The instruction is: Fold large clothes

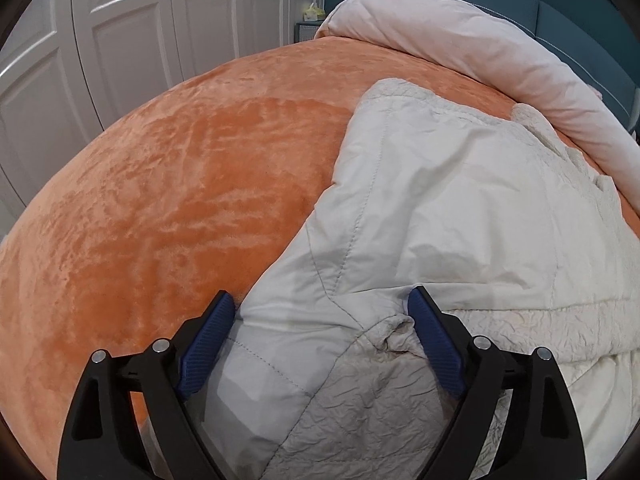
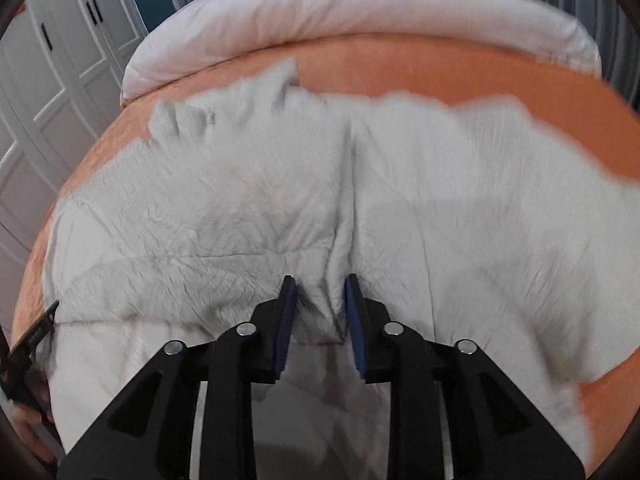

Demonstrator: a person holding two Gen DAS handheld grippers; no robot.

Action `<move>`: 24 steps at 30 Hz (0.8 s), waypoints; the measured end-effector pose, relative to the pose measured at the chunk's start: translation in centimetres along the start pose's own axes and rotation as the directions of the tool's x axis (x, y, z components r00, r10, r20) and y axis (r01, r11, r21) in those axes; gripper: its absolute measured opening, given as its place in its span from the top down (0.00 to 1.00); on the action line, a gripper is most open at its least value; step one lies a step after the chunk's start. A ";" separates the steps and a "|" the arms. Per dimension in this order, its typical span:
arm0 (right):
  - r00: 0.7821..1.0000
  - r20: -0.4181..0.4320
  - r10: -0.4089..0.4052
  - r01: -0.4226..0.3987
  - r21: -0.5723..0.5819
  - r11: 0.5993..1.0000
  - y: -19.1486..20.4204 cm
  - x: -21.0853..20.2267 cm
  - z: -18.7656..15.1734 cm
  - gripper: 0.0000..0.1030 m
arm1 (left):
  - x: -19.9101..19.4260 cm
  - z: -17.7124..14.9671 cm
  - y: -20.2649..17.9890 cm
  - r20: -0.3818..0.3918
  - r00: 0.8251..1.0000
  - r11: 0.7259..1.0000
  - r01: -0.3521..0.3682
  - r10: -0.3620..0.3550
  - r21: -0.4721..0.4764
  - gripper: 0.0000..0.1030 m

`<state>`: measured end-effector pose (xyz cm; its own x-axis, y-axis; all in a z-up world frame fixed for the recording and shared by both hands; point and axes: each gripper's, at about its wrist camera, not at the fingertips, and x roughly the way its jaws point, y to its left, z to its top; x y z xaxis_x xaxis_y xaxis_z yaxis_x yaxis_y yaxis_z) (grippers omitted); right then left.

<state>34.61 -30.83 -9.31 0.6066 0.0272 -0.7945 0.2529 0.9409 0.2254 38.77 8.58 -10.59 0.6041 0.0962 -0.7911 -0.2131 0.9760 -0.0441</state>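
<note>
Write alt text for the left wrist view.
The left hand-held gripper, jaws wide open, straddles a fold of a cream quilted coat lying on an orange plush bedspread. A rolled pale duvet lies along the far edge, with white wardrobe doors behind.

Blur and cut edges hide much of your padded coat.

Ahead of your right tool (image 2: 320,290), the padded coat (image 2: 440,208) smears with motion, so its far hem and collar cannot be read, and you cannot tell whether the pads press the fold between them. Below your left tool (image 1: 322,300), the coat's near part runs off the lower edge. The small object (image 1: 314,11) far beyond it, beside the pale duvet (image 1: 460,36), is too small to name.
</note>
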 end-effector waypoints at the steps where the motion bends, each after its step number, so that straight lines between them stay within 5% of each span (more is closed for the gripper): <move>1: 1.000 0.010 0.016 -0.016 0.027 1.000 -0.5 -0.4 -0.2 0.78 | -0.1 0.0 0.1 0.000 1.000 1.000 0.002 -0.002 -0.004 0.16; 6: 0.997 0.063 0.051 -0.059 0.129 0.990 -2.6 -5.0 -1.8 0.74 | -1.2 0.2 1.1 -0.017 0.999 0.999 0.029 -0.030 -0.032 0.16; 8: 0.993 0.102 0.059 -0.078 0.183 0.980 -4.9 -7.7 -3.0 0.56 | -2.8 0.2 1.5 -0.009 0.999 0.998 0.050 -0.050 -0.039 0.17; 10: 0.990 0.141 0.011 -0.044 0.237 0.971 -8.8 -10.0 -4.1 0.44 | -5.4 0.3 1.4 0.029 0.996 0.996 0.091 -0.090 -0.023 0.17; 13: 0.983 0.140 -0.122 0.067 0.345 0.936 -16.2 -12.7 -5.3 0.42 | -7.7 0.8 -0.6 0.059 0.990 0.992 0.122 -0.124 0.037 0.17; 15: 0.972 0.127 -0.195 0.118 0.453 0.884 -21.0 -13.7 -5.4 0.42 | -8.2 0.9 -2.9 0.065 0.990 0.988 0.119 -0.126 0.098 0.17; 18: 0.954 0.150 -0.259 0.096 0.666 0.740 -30.1 -15.6 -6.4 0.36 | -6.9 0.3 -5.4 0.062 0.993 0.983 0.087 -0.098 0.161 0.16; 21: 0.957 0.169 -0.236 0.008 0.799 0.602 -36.0 -15.4 -7.1 0.34 | -4.3 -1.1 -6.2 -0.005 0.998 0.983 0.060 -0.060 0.173 0.16; 24: 0.963 0.165 -0.214 -0.027 0.848 0.530 -38.3 -13.9 -6.7 0.33 | -2.5 -2.2 -6.0 -0.042 0.998 0.987 0.052 -0.046 0.154 0.11</move>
<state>11.47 -65.02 -10.70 0.6542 -0.2305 -0.7203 0.7562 0.2113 0.6192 36.85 2.09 -9.68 0.5805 0.0432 -0.8131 -0.0607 0.9981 0.0096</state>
